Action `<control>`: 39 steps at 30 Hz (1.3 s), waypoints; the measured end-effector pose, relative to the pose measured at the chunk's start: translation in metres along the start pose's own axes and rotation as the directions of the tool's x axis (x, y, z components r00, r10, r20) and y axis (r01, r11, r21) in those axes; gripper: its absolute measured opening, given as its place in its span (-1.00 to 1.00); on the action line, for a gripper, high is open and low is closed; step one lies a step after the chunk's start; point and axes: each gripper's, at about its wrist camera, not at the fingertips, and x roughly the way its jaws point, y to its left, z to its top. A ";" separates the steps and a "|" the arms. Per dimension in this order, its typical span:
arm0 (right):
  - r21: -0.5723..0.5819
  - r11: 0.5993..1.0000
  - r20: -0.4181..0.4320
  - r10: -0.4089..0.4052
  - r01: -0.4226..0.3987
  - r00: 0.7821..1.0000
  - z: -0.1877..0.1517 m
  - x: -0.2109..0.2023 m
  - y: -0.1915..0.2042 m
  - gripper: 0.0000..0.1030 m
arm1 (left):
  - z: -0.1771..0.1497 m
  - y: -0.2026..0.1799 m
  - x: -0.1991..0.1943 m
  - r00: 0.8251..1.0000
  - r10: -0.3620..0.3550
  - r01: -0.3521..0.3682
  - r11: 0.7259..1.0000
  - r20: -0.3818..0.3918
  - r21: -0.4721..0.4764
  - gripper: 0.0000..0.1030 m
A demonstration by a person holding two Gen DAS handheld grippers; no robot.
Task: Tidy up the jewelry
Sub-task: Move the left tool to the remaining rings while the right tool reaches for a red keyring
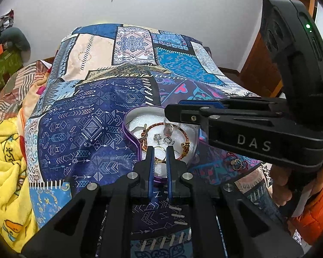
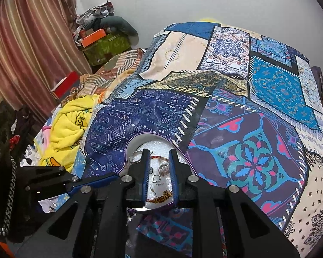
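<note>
Heart-shaped purple tin [image 1: 130, 142] sits on the patchwork bedspread [image 1: 92, 129] on the bed, white foam lining inside, jewelry in it. Both claws hover over it.

Left claw [image 1: 160, 150]: fingers narrow, tips around a thin gold ring [image 1: 159, 149] at the tin's near edge; whether they actually pinch it, cannot tell. Right claw [image 2: 159, 159]: fingers moderately apart, nothing between them, poised above the tin contents.

Count in the tin: one braided red-gold bangle [image 1: 184, 133], one clear bead-like piece [image 1: 169, 129], roughly three small silver earrings or charms [image 1: 158, 137], the one gold ring. Outside, on the bedspread just right of the tin: one more ring with red cord [image 1: 236, 164].

Handling guess: everything light, tiny, slippery metal; wire hooks bend easily. Bangle is stiff, take it across the band. Small pieces need a fingertip pinch against the foam, which gives a little.
</note>
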 end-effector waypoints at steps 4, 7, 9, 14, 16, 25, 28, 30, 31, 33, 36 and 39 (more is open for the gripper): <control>0.001 1.000 0.016 -0.005 0.005 1.000 0.000 -0.009 0.000 -0.65 | 0.001 0.000 -0.004 1.000 0.005 -0.005 1.000 0.003 -0.002 -0.86; 0.002 1.000 0.030 -0.018 0.018 0.999 -0.001 -0.018 -0.001 -0.64 | 0.003 -0.001 -0.009 1.000 0.016 -0.016 1.000 0.008 -0.002 -0.86; 0.004 1.000 0.037 -0.027 0.027 0.999 -0.002 -0.024 -0.002 -0.64 | 0.005 -0.003 -0.014 1.000 0.024 -0.024 1.000 0.014 -0.001 -0.86; 0.014 0.998 0.055 -0.064 0.064 0.996 -0.007 -0.045 -0.010 -0.64 | 0.008 -0.010 -0.025 0.999 0.031 -0.031 1.000 0.024 0.004 -0.80; 0.020 0.997 0.059 -0.080 0.079 0.995 -0.009 -0.053 -0.013 -0.64 | 0.009 -0.016 -0.030 0.999 0.029 -0.029 1.000 0.028 0.011 -0.78; 0.050 0.987 0.058 -0.159 0.156 0.986 -0.036 -0.090 -0.034 -0.57 | 0.006 -0.045 -0.039 1.000 0.007 -0.008 0.999 0.028 0.054 -0.50; 0.064 0.983 0.043 -0.177 0.174 0.983 -0.047 -0.097 -0.043 -0.56 | 0.002 -0.056 -0.034 1.000 -0.015 0.015 0.998 0.004 0.061 -0.50; 0.069 0.980 0.029 -0.188 0.186 0.982 -0.054 -0.099 -0.049 -0.56 | -0.001 -0.063 -0.026 0.999 -0.029 0.031 0.997 -0.022 0.067 -0.50; 0.073 0.979 0.021 -0.193 0.191 0.981 -0.058 -0.100 -0.052 -0.56 | -0.003 -0.067 -0.022 0.999 -0.036 0.038 0.997 -0.034 0.071 -0.50; 0.080 0.977 0.006 -0.197 0.196 0.980 -0.066 -0.102 -0.057 -0.56 | -0.008 -0.075 -0.012 0.997 -0.050 0.055 0.996 -0.064 0.077 -0.50; 0.090 0.974 -0.018 -0.208 0.209 0.978 -0.077 -0.101 -0.065 -0.56 | -0.015 -0.086 0.004 0.991 -0.069 0.079 0.993 -0.111 0.087 -0.50; 0.106 0.972 -0.037 -0.209 0.212 0.977 -0.088 -0.102 -0.074 -0.56 | -0.020 -0.096 0.019 0.985 -0.085 0.100 0.990 -0.152 0.097 -0.50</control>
